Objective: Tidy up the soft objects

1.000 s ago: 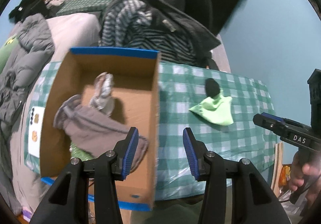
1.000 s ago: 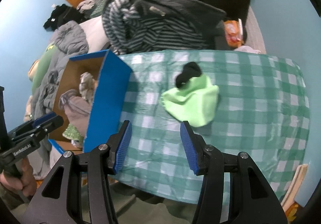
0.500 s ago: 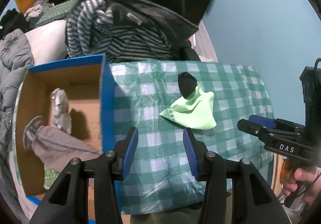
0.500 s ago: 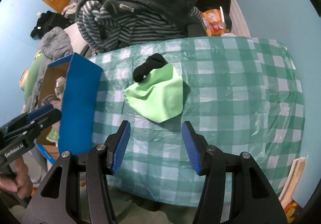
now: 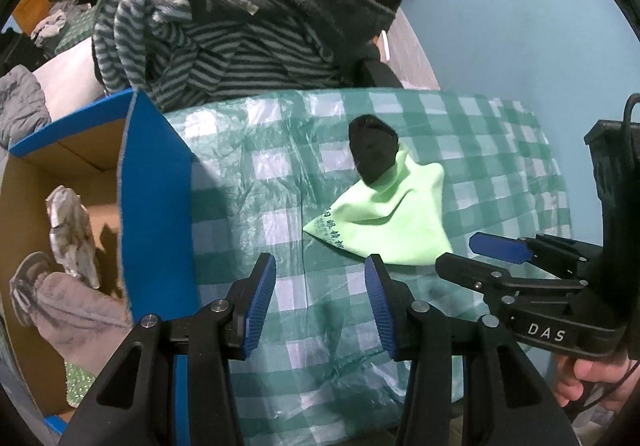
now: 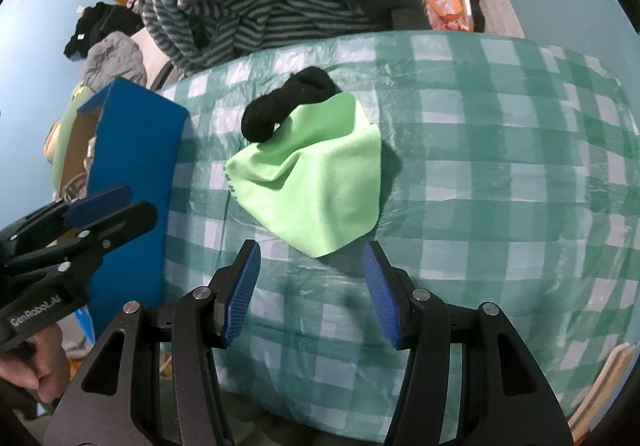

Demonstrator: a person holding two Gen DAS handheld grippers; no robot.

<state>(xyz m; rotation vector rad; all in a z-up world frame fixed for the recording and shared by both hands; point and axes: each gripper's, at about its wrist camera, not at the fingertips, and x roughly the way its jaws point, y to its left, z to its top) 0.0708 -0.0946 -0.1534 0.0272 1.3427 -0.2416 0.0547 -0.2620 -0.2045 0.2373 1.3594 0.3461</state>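
Note:
A lime-green cloth (image 5: 390, 222) (image 6: 320, 182) lies crumpled on the green checked tablecloth (image 5: 280, 174), with a rolled black sock (image 5: 374, 150) (image 6: 288, 108) resting against its far edge. My left gripper (image 5: 320, 278) hangs open over the tablecloth, just short of the cloth's near left corner, nothing between its blue pads. My right gripper (image 6: 310, 266) is open too, its fingers on either side of the cloth's near tip without touching it. Each gripper shows in the other's view: the right (image 5: 500, 250), the left (image 6: 100, 202).
A blue cardboard box (image 5: 154, 206) (image 6: 132, 150) stands at the table's left end and holds a grey garment (image 5: 76, 310) and a pale sock (image 5: 68, 230). Behind the table a chair carries a striped top and a dark fleece (image 5: 224, 26). A light blue wall (image 5: 520, 26) rises on the right.
My left gripper has swung from above the box to the right, over the tablecloth near the green cloth. The right gripper has sunk closer to the cloth. Both stayed open.

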